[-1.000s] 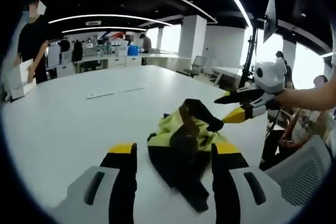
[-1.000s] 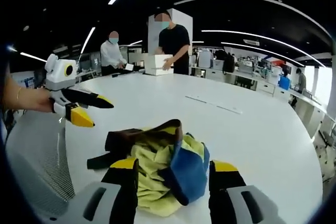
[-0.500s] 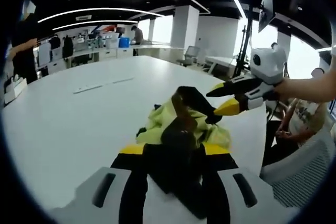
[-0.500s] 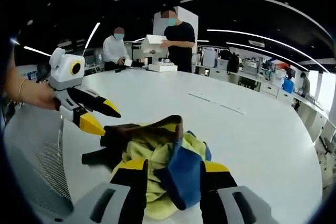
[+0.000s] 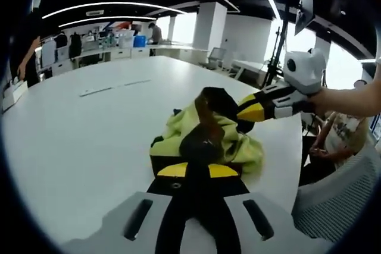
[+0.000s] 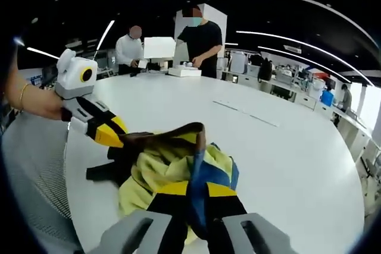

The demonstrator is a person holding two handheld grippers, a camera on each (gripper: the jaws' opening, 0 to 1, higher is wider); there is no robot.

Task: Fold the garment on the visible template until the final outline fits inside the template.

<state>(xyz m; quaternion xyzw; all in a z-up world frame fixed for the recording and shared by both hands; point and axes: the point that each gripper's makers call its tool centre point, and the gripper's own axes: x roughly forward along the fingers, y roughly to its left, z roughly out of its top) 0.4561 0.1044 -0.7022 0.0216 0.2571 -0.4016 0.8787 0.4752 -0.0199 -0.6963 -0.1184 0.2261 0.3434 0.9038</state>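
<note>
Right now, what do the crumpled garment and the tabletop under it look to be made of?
Crumpled yellow, black and blue garment: soft matte fabric, probably light knit or fleece, judging by its limp folds in both shut claws. Round white tabletop: hard, smooth, faintly glossy, likely laminate; it reflects light softly.

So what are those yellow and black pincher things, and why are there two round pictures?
Those pinchers are grippers, tools with two jaws. No robot here: a person holds one in each hand. Each gripper carries a camera that looks out along its own jaws, so you get two round pictures of the same moment.

In the left gripper view, the left gripper rises from the bottom, and the right gripper comes in from the side. In the right gripper view it is swapped.

On the big white table lies a crumpled garment, yellow-green, black and blue. Each gripper has its jaws shut on a bit of the cloth: the left on a black part, the right on a blue part. People stand at desks far behind.
</note>
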